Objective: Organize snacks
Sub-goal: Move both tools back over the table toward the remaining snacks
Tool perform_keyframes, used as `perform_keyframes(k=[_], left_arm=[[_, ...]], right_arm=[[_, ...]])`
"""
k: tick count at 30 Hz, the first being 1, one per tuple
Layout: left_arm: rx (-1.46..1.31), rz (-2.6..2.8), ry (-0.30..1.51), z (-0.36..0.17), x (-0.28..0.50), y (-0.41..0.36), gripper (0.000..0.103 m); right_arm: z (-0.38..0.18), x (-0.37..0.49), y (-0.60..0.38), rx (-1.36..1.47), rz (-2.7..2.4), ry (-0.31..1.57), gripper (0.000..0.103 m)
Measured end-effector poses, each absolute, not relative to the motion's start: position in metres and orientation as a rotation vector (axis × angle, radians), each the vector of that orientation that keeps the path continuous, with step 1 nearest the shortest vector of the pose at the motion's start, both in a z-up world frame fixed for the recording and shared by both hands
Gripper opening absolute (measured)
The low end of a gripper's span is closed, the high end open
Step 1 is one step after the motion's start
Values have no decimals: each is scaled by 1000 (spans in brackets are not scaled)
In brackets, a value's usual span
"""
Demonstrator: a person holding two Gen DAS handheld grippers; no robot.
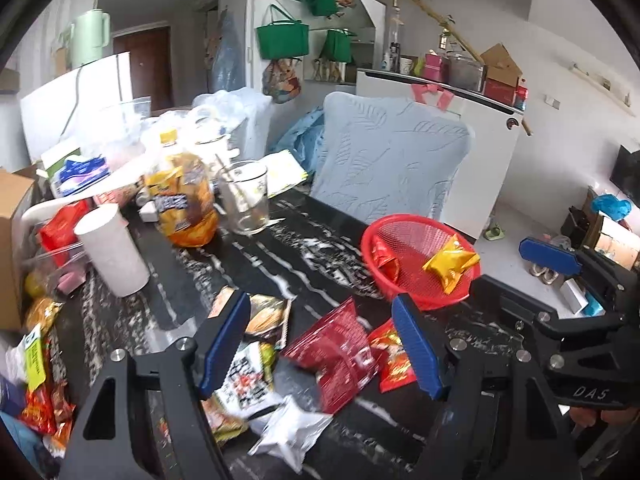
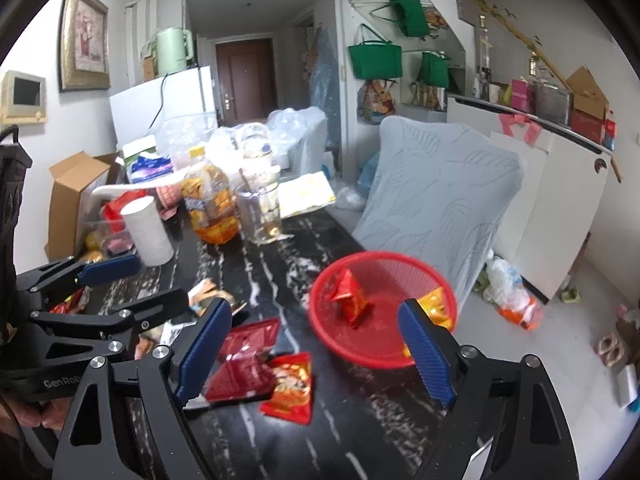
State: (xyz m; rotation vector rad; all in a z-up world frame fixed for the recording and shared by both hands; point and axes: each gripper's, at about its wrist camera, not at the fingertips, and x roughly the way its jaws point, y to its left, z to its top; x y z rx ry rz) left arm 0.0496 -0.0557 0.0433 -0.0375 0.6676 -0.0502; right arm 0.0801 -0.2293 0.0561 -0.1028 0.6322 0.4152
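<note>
Both jaws wide, holding nothing: left gripper [image 1: 320, 344] above dark red packet [image 1: 340, 356], right gripper [image 2: 316, 344] near orange packet [image 2: 290, 384]. Red basket [image 2: 384, 356] alongside on tabletop [image 2: 280, 272], two packets inside, likely the collection point.

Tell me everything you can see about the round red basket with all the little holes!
The round red plastic mesh basket is a shallow bowl with a smooth thick rim and a fine grid of holes. It sits upright on the black marble-patterned table, near the edge beside the pale blue chair cover. Two snacks lie inside: a red packet and a yellow packet. Neither gripper touches it.
</note>
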Motion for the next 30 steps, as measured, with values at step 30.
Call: perform_keyframes(k=[30], left_arm=[[-58, -64, 813, -43, -8, -36, 72]], right_arm=[[-32, 44, -198, -76, 497, 845, 86]])
